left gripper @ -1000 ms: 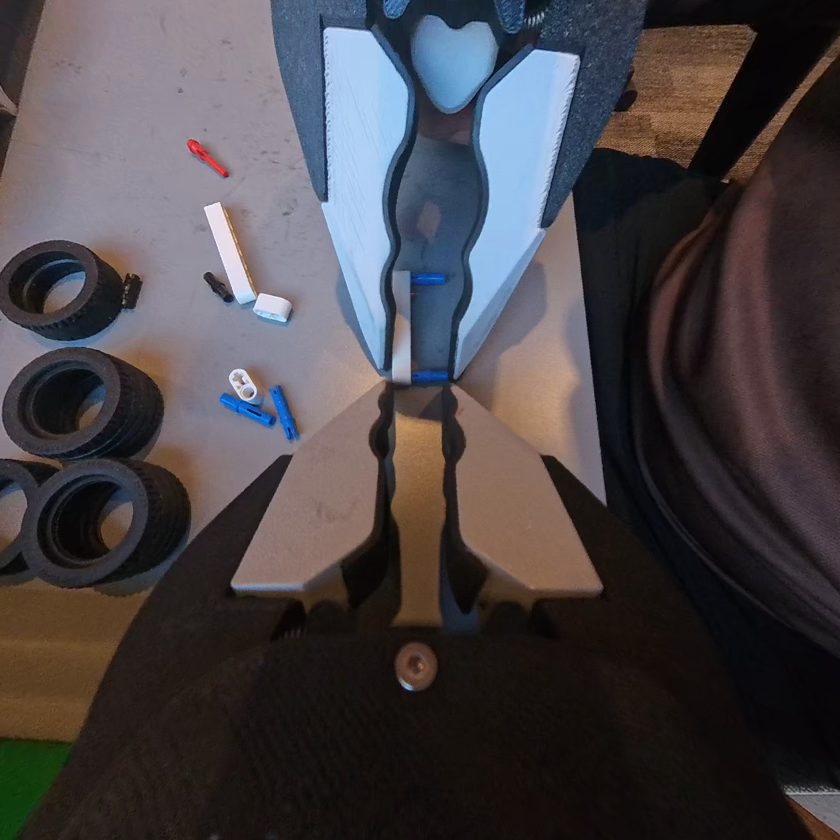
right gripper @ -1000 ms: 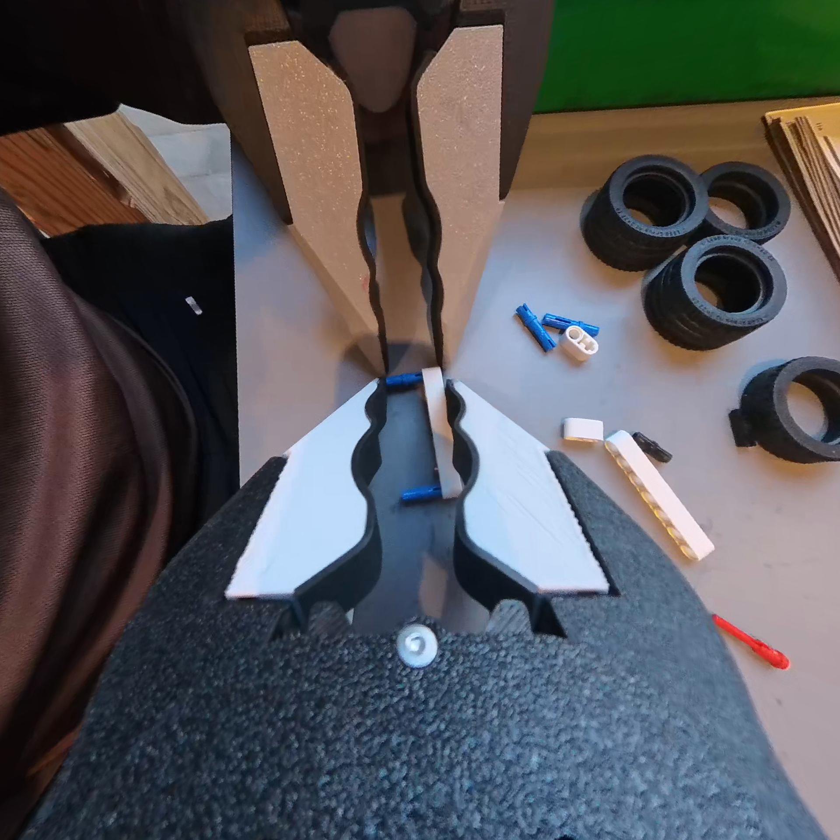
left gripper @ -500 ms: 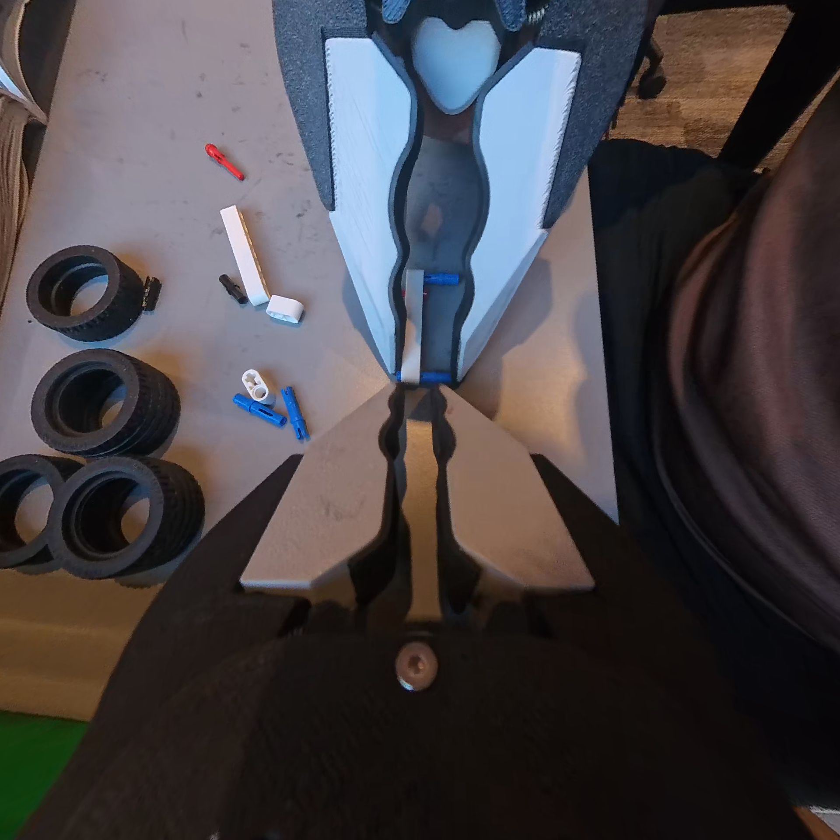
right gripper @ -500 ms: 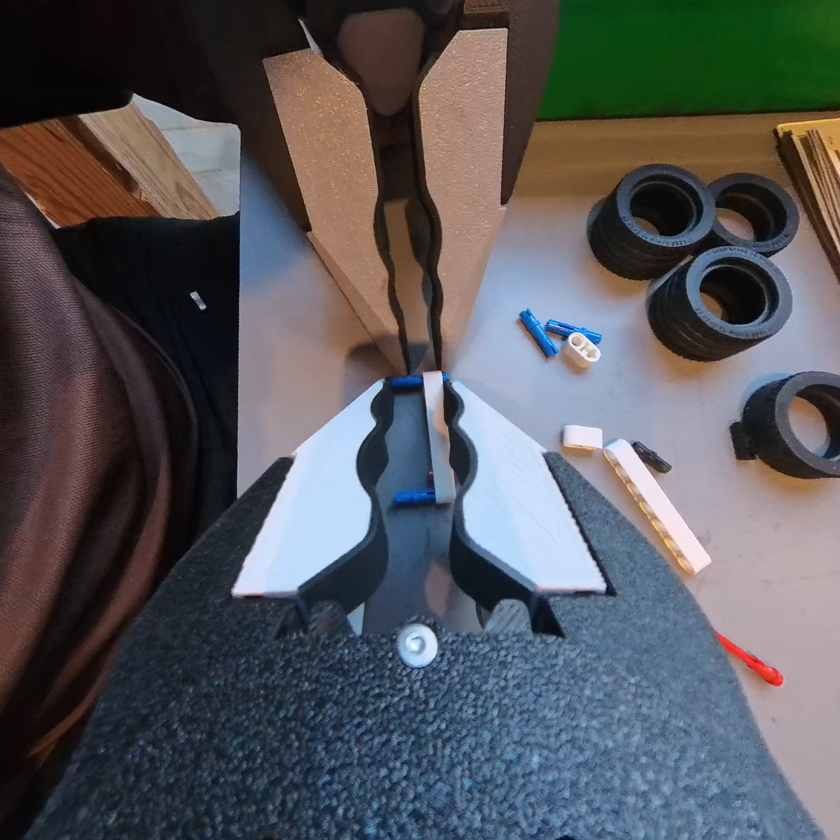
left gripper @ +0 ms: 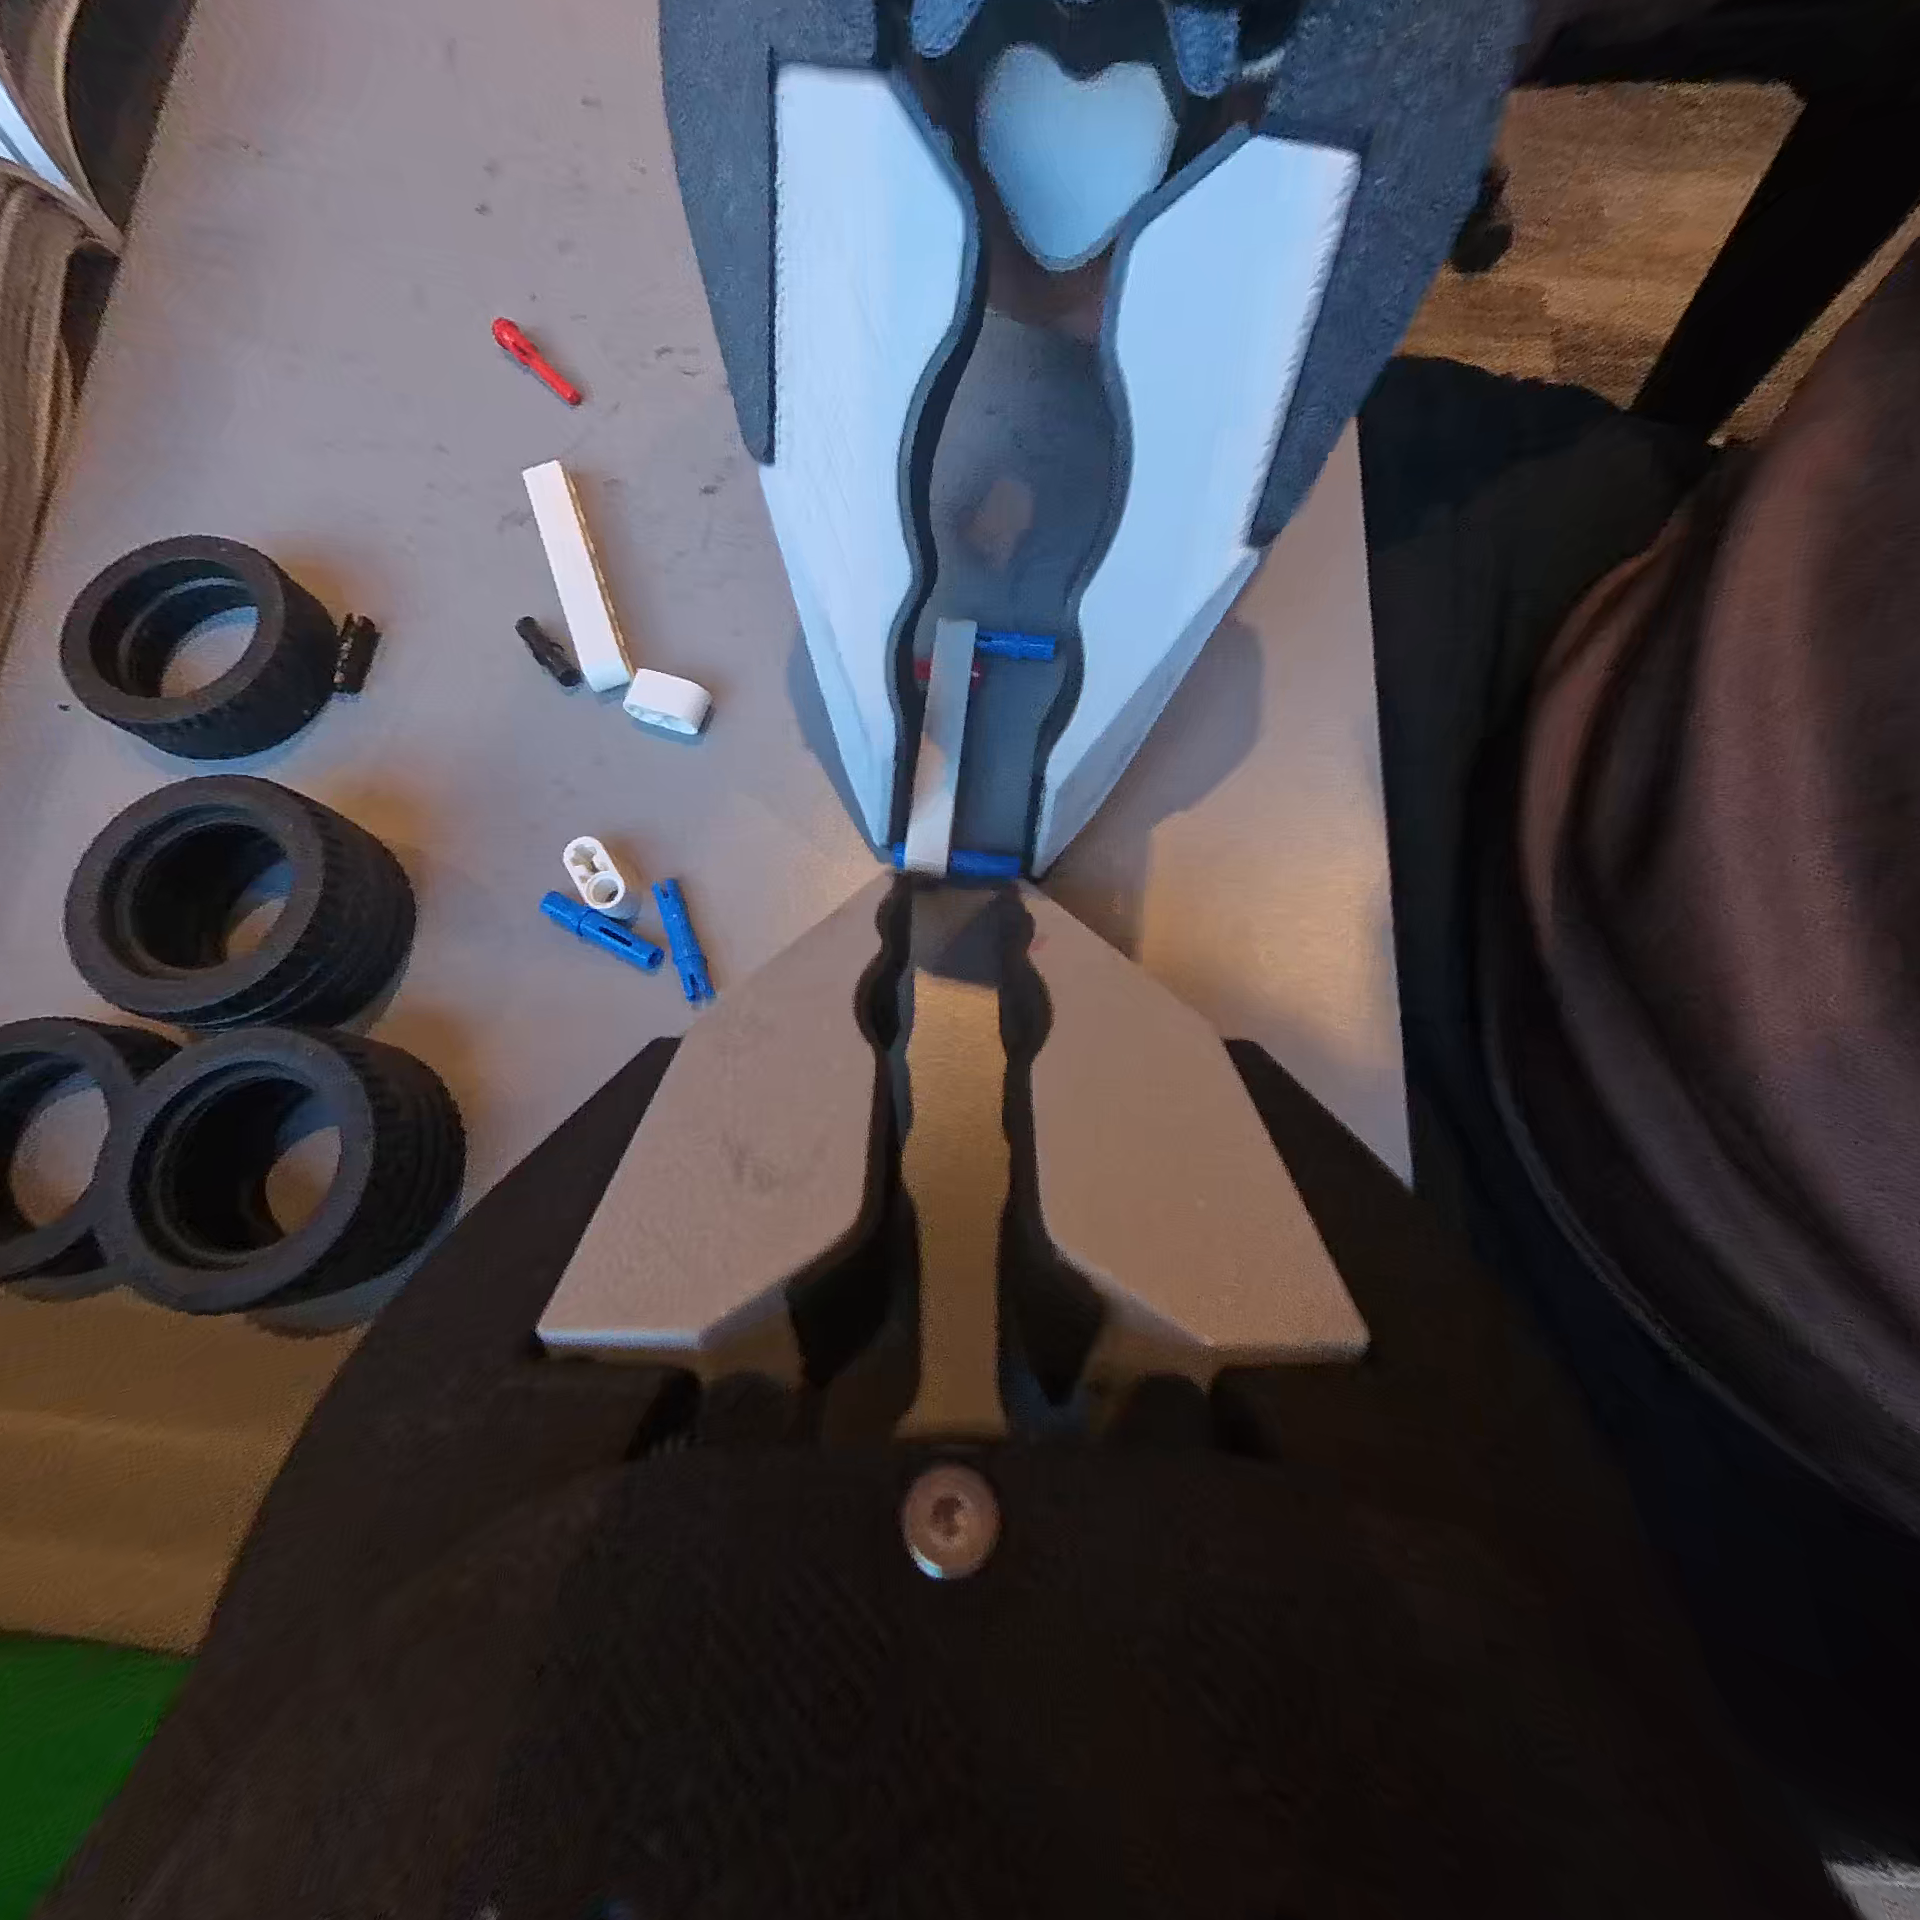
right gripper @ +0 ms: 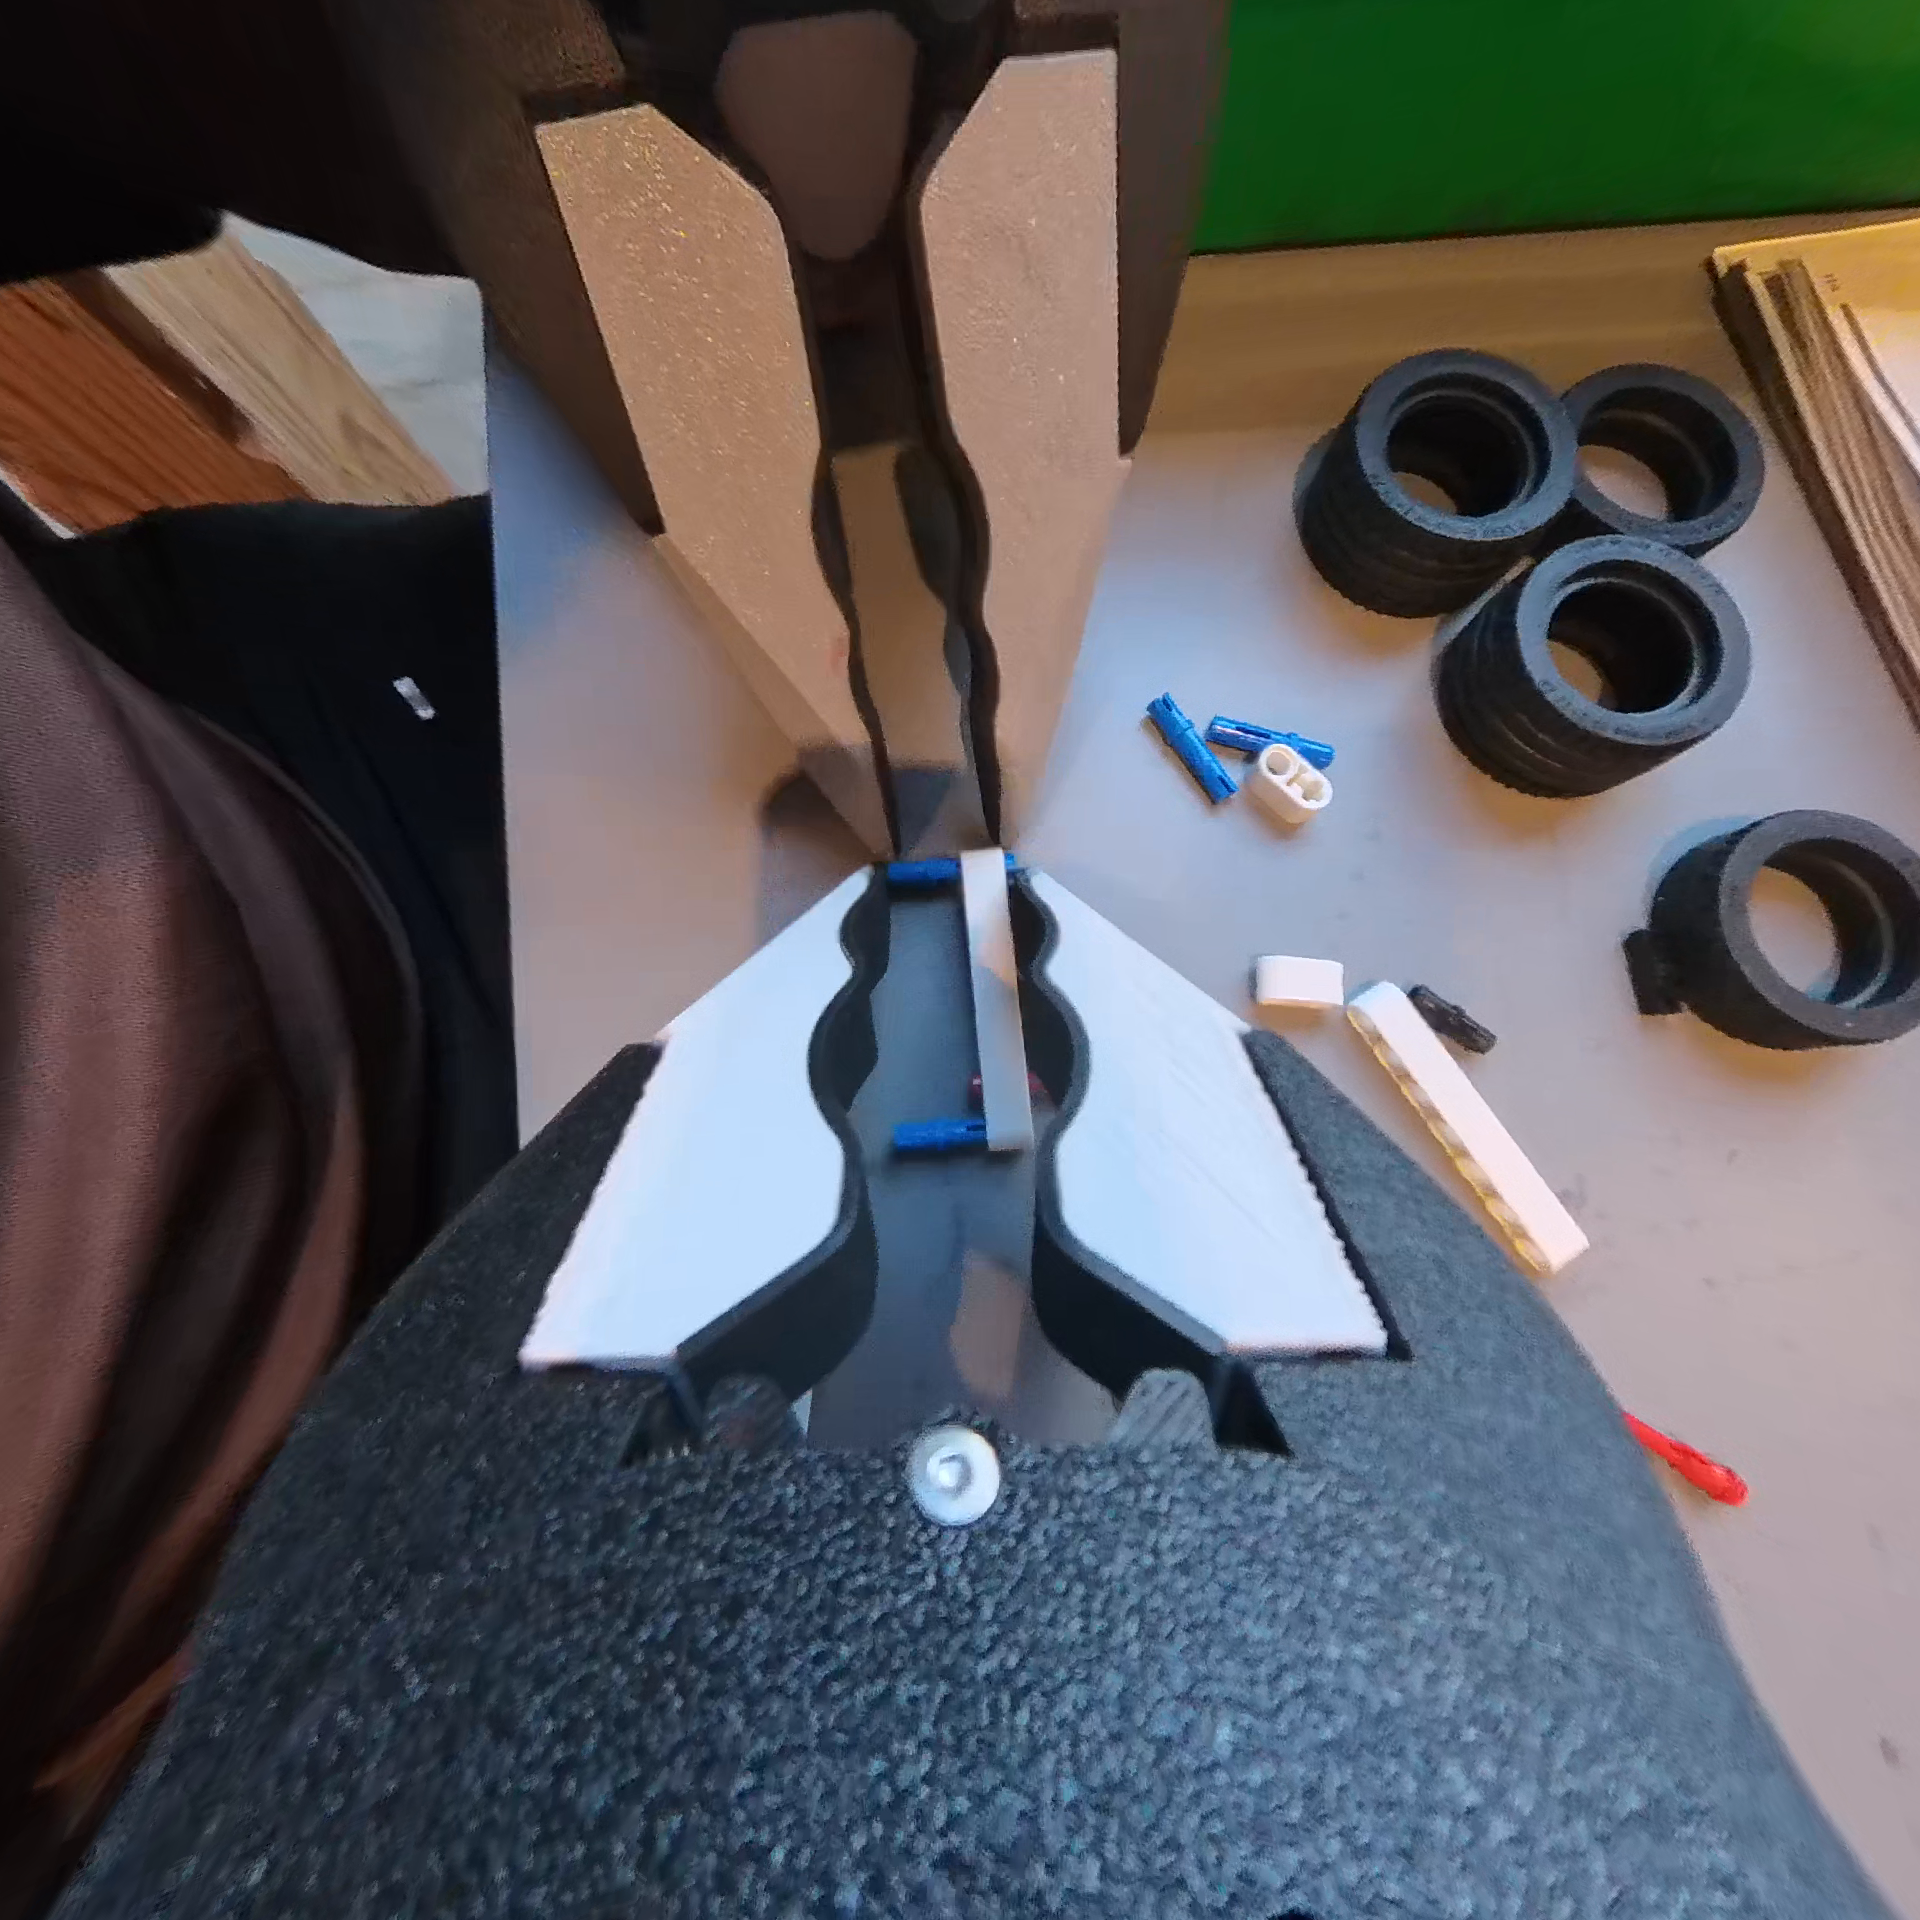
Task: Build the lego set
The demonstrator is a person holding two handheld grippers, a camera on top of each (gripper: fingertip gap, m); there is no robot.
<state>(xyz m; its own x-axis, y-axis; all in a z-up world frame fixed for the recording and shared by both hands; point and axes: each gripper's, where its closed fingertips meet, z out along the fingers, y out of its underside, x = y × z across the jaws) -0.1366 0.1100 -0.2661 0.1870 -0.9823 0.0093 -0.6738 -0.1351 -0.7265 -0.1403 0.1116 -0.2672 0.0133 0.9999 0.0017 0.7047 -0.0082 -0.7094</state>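
Centre frame: right gripper (right gripper: 951, 883), jaws narrowly parted, holds a grey beam (right gripper: 995, 997) bearing blue pins (right gripper: 925, 873); left gripper (left gripper: 951, 904), nearly closed and empty, meets it tip to tip

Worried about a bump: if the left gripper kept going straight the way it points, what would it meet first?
Most likely the white beam with blue pins held in the right gripper, almost tip to tip with the left gripper; whether they already touch is unclear.

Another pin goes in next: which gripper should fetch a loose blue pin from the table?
Left. The right gripper is clamping the white beam; the left gripper shows nothing between its fingers, and the loose blue pins lie just left of it.
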